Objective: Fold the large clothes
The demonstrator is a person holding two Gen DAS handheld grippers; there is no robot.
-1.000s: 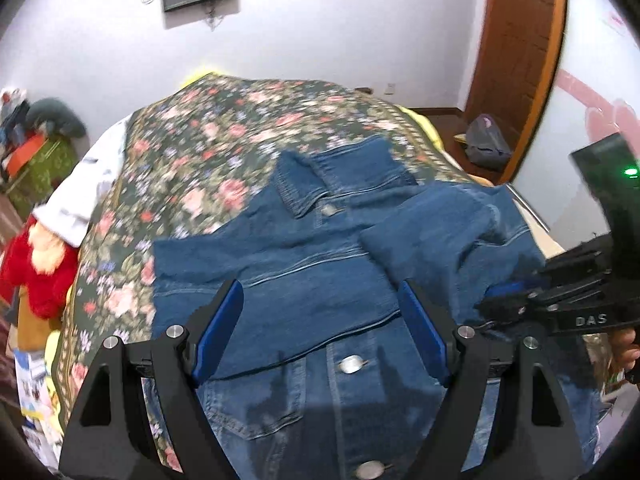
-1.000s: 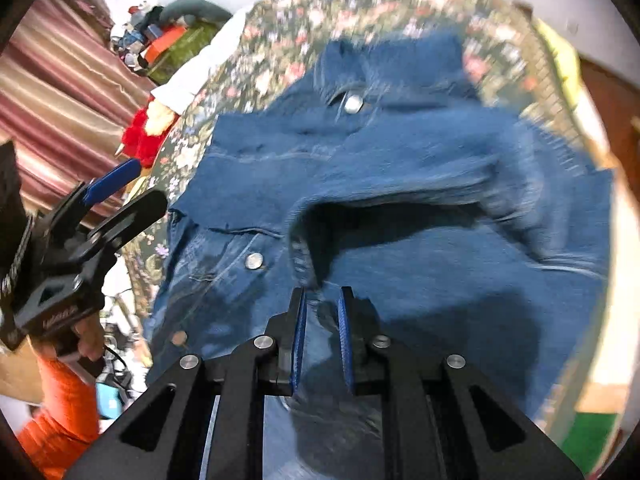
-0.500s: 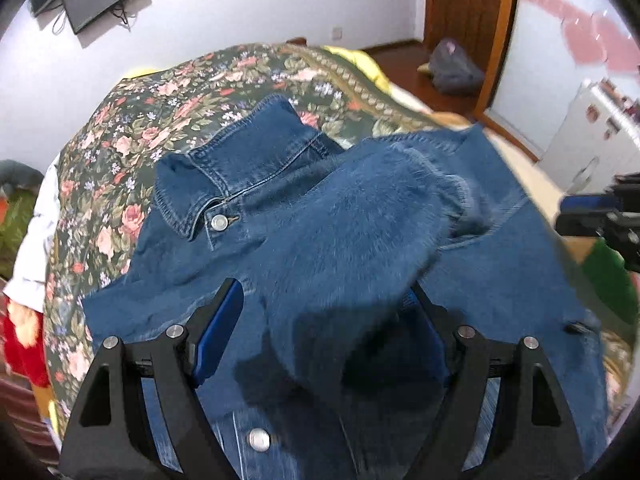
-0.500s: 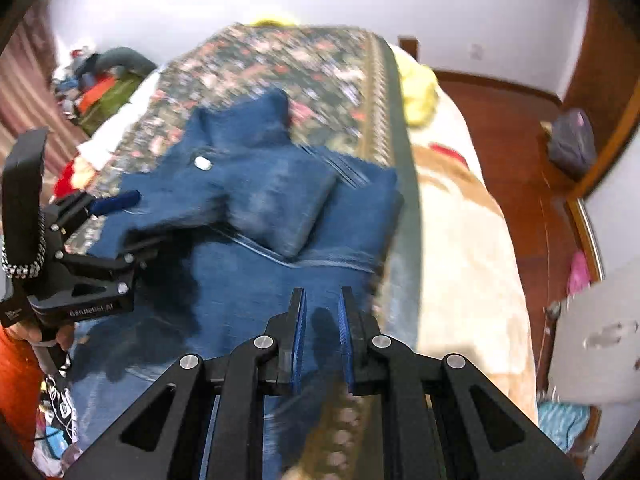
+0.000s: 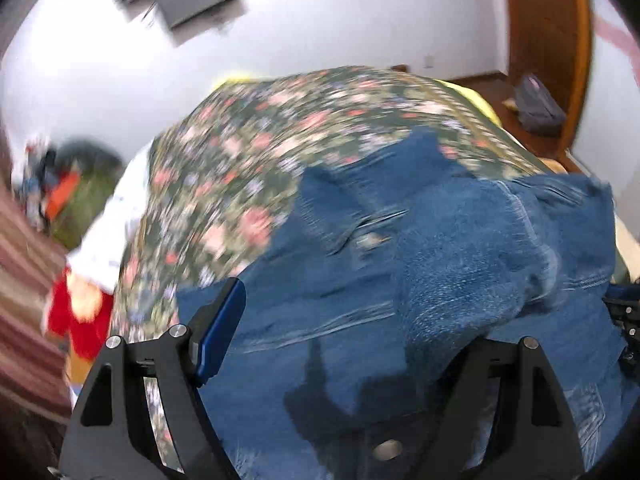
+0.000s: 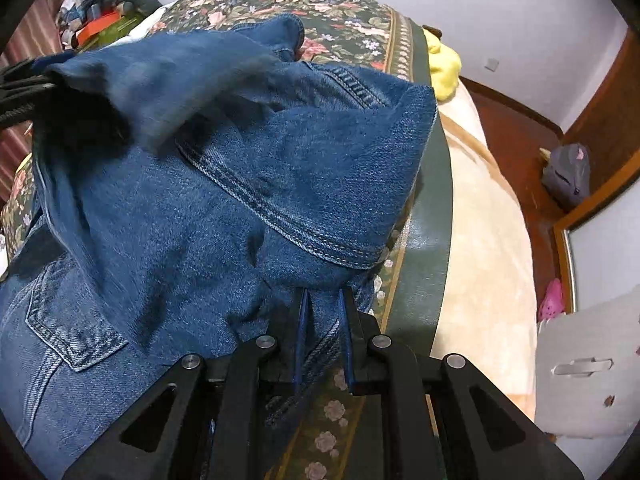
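On the floral bedspread (image 6: 344, 20) lies the denim jacket (image 6: 168, 216), collar toward 12 o'clock in both wrist views, its sleeve (image 5: 472, 264) laid across the chest. The right gripper (image 6: 323, 312) sits low at 6 o'clock of its own view, fingers nearly together and clamped on a bunched fold of denim at the jacket's side edge, pointing up the bed. The left gripper (image 5: 348, 340) hovers above the jacket's front with jaws wide apart; its right finger is hidden under the sleeve, so it holds nothing that I can see. To do this fold well, I judge the right gripper should carry its pinched edge over toward 9 o'clock, keeping the seam (image 6: 280, 216) taut and straight, while the open left one presses or pins the sleeve flat so the layers do not slide or bunch at the shoulder
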